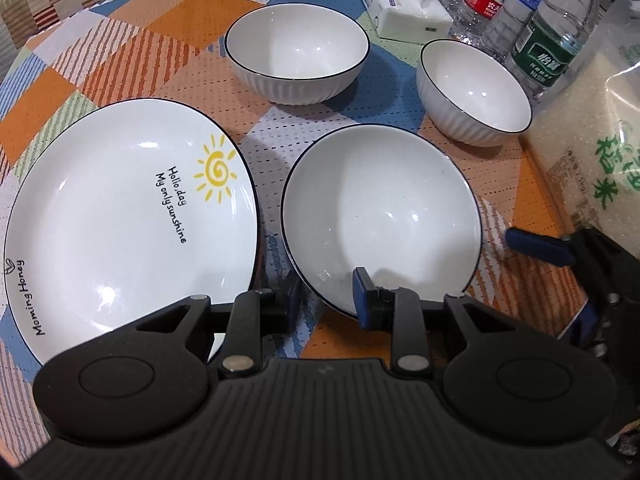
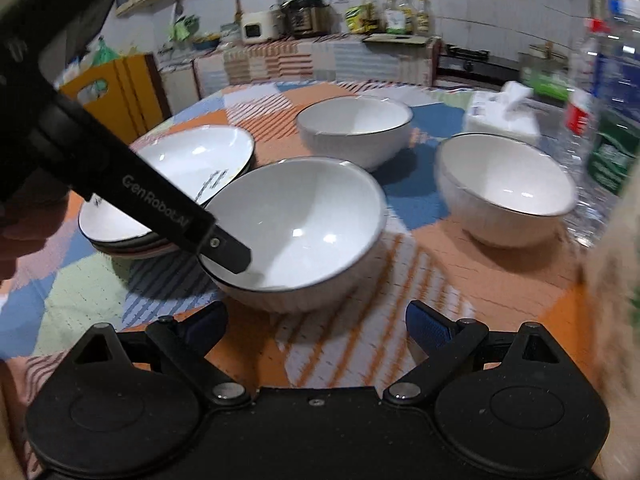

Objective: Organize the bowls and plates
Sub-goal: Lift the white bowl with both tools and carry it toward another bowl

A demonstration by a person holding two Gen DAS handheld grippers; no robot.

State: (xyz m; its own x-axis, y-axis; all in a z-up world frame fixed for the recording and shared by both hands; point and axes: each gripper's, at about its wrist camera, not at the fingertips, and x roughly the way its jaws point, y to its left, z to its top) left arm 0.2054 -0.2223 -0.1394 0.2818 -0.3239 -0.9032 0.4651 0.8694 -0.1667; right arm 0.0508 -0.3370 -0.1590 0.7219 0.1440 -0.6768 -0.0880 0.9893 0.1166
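A white bowl with a dark rim (image 1: 382, 216) sits near me on the patterned table; it also shows in the right wrist view (image 2: 304, 232). My left gripper (image 1: 326, 292) straddles its near rim, one finger inside and one outside, jaws still apart. A stack of white plates (image 1: 124, 216) with a sun print lies to its left. Two more white bowls stand behind: one far centre (image 1: 298, 50) and one right (image 1: 474, 92). My right gripper (image 2: 316, 320) is open and empty, just in front of the near bowl.
Several water bottles (image 1: 556, 36), a tissue pack (image 1: 404, 0) and a bag of rice (image 1: 592, 152) crowd the table's right side. A kitchen counter (image 2: 320, 56) runs behind the table.
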